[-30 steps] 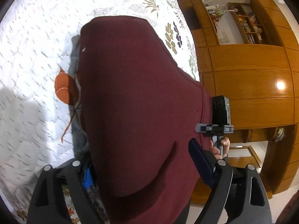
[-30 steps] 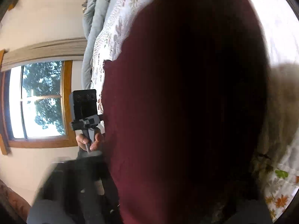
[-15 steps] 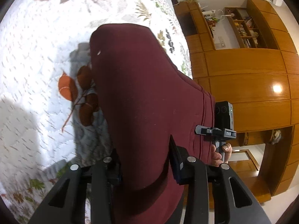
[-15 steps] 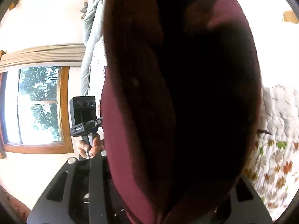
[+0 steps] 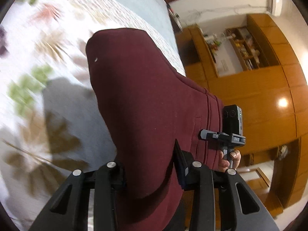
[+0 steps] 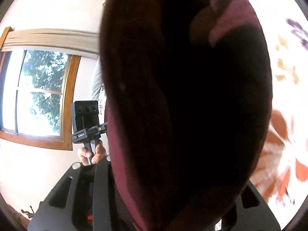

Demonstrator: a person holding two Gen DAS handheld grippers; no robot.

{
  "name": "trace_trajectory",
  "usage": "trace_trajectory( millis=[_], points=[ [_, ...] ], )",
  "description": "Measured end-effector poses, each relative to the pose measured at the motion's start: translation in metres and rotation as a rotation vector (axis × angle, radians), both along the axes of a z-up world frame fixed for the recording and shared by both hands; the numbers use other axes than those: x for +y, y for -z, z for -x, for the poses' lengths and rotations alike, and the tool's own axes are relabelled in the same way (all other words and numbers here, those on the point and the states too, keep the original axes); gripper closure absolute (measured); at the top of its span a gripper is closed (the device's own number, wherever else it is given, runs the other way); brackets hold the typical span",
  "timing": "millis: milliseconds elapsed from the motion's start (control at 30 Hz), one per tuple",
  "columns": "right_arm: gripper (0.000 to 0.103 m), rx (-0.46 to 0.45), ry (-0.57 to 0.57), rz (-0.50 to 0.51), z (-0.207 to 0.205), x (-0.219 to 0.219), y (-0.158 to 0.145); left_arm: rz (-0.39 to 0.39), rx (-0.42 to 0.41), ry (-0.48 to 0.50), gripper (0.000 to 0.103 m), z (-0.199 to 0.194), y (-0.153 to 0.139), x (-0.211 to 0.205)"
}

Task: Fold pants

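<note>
The maroon pants (image 5: 146, 104) hang lifted above the bed, filling the middle of the left wrist view from the upper centre down to the bottom edge, their waistband seams running down the right side of the cloth. In the right wrist view the same pants (image 6: 182, 105) cover nearly the whole centre of the frame, dark and backlit, with a lighter fold near the top.

The left gripper (image 5: 150, 171) sits at the bottom centre of its view, its two black fingers pressed in on a bunch of the fabric between them. The right gripper (image 6: 173, 202) is at the bottom of its own view with the cloth draped over it; its jaws are buried under the fabric, so I cannot tell how they stand.

Behind the pants, the floral quilt (image 5: 48, 67) spreads blurred across the left half of the left view. The person's right hand (image 5: 230, 158) grips a handle at the lower right, against the wooden cabinets (image 5: 259, 100). In the right view the left hand (image 6: 92, 154) holds its handle at the lower left, below a window (image 6: 38, 92).
</note>
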State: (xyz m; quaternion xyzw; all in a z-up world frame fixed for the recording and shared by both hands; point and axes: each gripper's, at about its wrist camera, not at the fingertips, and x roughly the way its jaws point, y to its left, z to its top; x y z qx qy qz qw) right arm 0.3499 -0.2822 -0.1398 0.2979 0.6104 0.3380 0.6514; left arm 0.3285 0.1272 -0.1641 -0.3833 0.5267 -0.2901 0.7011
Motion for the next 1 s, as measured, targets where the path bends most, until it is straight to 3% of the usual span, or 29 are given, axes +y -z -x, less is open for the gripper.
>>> trace_trajectory(
  millis=[167, 333, 433, 600, 767, 800, 867, 900, 933, 1000],
  points=[
    [0.065, 0.032, -0.063, -0.019, -0.079, 0.096, 0.028, -0.028, 0.063, -0.103, 0.066, -0.035, 0.019, 0.095],
    [0.065, 0.095, -0.111, -0.014, -0.129, 0.165, 0.078, -0.022, 0.171, -0.185, 0.066, -0.054, 0.070, 0.171],
    [0.064, 0.139, -0.110, -0.002, -0.148, 0.187, 0.112, -0.013, 0.227, -0.210, 0.066, -0.054, 0.106, 0.194],
    [0.055, 0.193, -0.090, -0.011, -0.155, 0.178, 0.145, 0.067, 0.198, -0.200, 0.064, -0.054, 0.124, 0.193],
    [0.036, 0.186, -0.052, 0.008, -0.165, 0.144, 0.130, 0.150, 0.193, -0.222, 0.057, -0.048, 0.132, 0.201],
    [0.036, 0.177, -0.029, 0.018, -0.165, 0.136, 0.126, 0.144, 0.190, -0.235, 0.053, -0.045, 0.129, 0.204],
    [0.035, 0.156, 0.039, 0.055, -0.167, 0.110, 0.115, 0.075, 0.177, -0.276, 0.050, -0.035, 0.119, 0.220],
    [0.035, 0.119, 0.098, 0.095, -0.166, 0.092, 0.104, -0.041, 0.165, -0.318, 0.049, -0.030, 0.104, 0.229],
    [0.036, 0.087, 0.135, 0.115, -0.166, 0.082, 0.093, -0.107, 0.146, -0.344, 0.049, -0.019, 0.095, 0.240],
    [0.036, -0.027, 0.159, 0.136, -0.162, 0.074, 0.060, -0.135, 0.051, -0.370, 0.049, -0.017, 0.067, 0.243]
  ],
)
